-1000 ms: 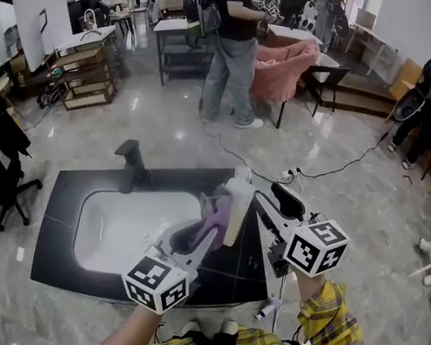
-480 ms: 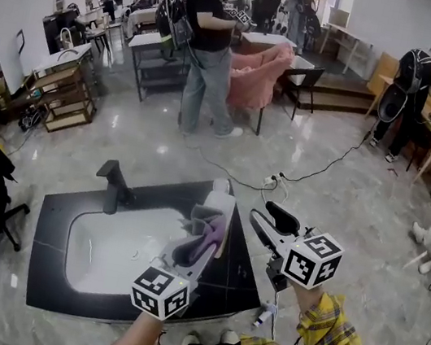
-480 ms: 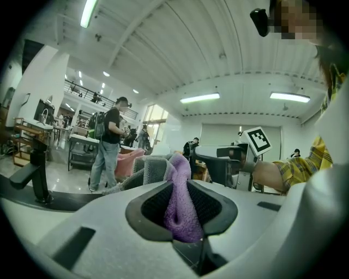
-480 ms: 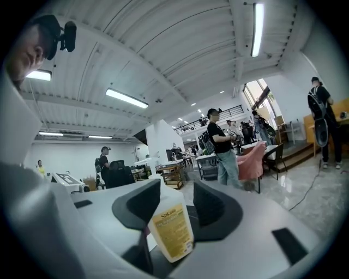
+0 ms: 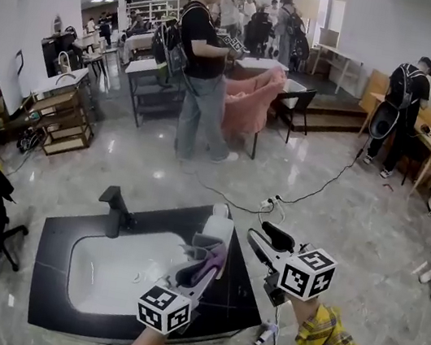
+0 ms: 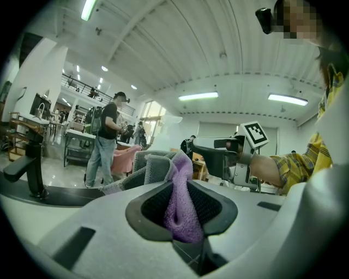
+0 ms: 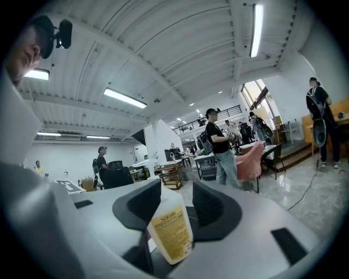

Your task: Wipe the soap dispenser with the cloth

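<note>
Left gripper (image 5: 210, 264) is clamped on the purple cloth (image 5: 216, 255). The left gripper view confirms it: both pads are squeezed on the fabric, with a bunch of it sticking out past the tips. From the head view, the soap dispenser (image 5: 218, 229) stands upright on the black countertop (image 5: 51, 262), at the right rim of the white sink (image 5: 100, 267), with the faucet (image 5: 117, 206) well off to its left. The cloth sits against the dispenser's lower front, touching or just short of it; the head view is too small to say which. Right gripper (image 5: 260, 240) comes in about level from the right, just beside the bottle, with its jaws apart. They have just been closing. The right gripper view adds what the head view can't: the dispenser, with its yellow label (image 7: 170, 231), lines up in the gap between the two dark pads. The left pad overlaps its edge and there's a dark sliver on the right side, so no squeeze is visible and I read it as not gripping. The left gripper view doesn't show the bottle clearly, but it catches the right gripper and a plaid sleeve (image 6: 297, 163) beyond the cloth. The head view alone shows the floor behind, with a person in a black top (image 5: 201, 66) beside a pink chair (image 5: 253, 100).
</note>
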The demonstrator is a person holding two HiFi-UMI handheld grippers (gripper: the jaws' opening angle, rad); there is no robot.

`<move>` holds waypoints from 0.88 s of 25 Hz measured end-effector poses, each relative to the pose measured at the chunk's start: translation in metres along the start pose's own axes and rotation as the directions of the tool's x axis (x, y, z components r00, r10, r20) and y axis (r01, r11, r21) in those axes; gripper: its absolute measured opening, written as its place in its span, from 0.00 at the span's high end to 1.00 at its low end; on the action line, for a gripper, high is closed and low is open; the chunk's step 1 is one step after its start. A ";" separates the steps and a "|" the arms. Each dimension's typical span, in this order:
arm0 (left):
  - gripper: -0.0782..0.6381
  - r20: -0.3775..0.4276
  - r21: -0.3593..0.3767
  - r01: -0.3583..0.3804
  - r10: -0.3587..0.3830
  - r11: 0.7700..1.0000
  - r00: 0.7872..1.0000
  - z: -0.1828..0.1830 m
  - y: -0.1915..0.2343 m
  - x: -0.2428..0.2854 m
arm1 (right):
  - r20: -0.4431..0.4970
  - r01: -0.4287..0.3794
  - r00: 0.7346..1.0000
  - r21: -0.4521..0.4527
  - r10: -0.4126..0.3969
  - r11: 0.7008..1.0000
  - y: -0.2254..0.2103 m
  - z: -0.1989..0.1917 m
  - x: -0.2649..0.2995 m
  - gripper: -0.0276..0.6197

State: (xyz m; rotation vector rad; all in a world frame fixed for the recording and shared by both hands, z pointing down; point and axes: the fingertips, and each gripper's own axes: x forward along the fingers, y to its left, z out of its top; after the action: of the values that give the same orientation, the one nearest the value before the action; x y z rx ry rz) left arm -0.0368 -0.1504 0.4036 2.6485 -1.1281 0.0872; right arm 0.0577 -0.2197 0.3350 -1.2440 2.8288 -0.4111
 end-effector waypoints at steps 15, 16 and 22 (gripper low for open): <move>0.80 -0.123 -0.045 0.009 -0.014 0.999 0.992 -0.055 0.006 0.010 | -0.017 -0.005 1.000 0.018 0.005 1.000 0.002 -0.008 -0.004 0.69; 0.80 -0.136 -0.050 0.008 -0.014 0.999 0.991 -0.059 0.007 0.011 | -0.018 -0.003 1.000 0.021 0.003 1.000 0.001 -0.009 -0.005 0.69; 0.80 -0.200 -0.083 0.003 -0.020 0.997 0.980 -0.085 0.017 0.018 | -0.031 0.016 0.999 0.030 -0.015 0.999 -0.006 -0.017 -0.008 0.69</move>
State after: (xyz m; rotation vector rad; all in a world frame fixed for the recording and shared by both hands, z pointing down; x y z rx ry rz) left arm -0.0323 -0.1524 0.4922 2.5079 -1.0274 0.2929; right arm 0.0654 -0.2144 0.3520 -1.2663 2.8287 -0.4756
